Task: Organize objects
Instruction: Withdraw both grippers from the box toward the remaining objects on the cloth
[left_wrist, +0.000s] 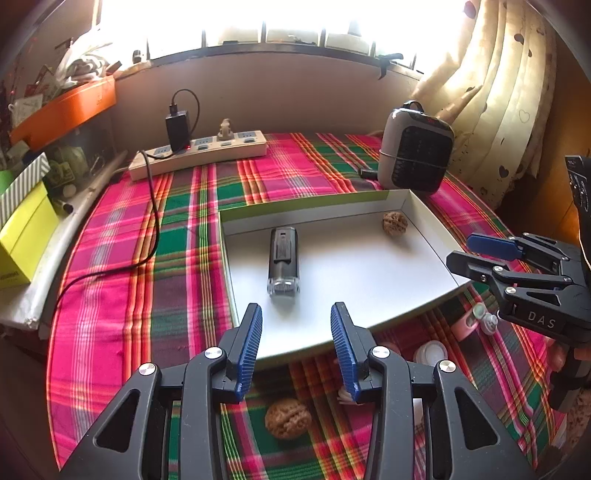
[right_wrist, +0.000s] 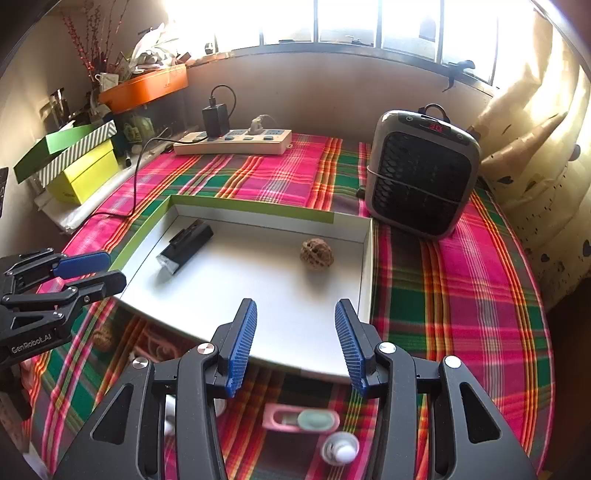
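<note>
A shallow white box lid with a green rim lies on the plaid cloth. In it lie a black flashlight-like device and a walnut. My left gripper is open and empty, above the lid's near edge. Below it on the cloth lies a second walnut. My right gripper is open and empty over the lid's near edge. A pink case and a small white bottle lie on the cloth under it.
A grey space heater stands behind the lid at right. A power strip with a black charger and cable lies at the back. Yellow and green boxes are stacked at left. A curtain hangs at right.
</note>
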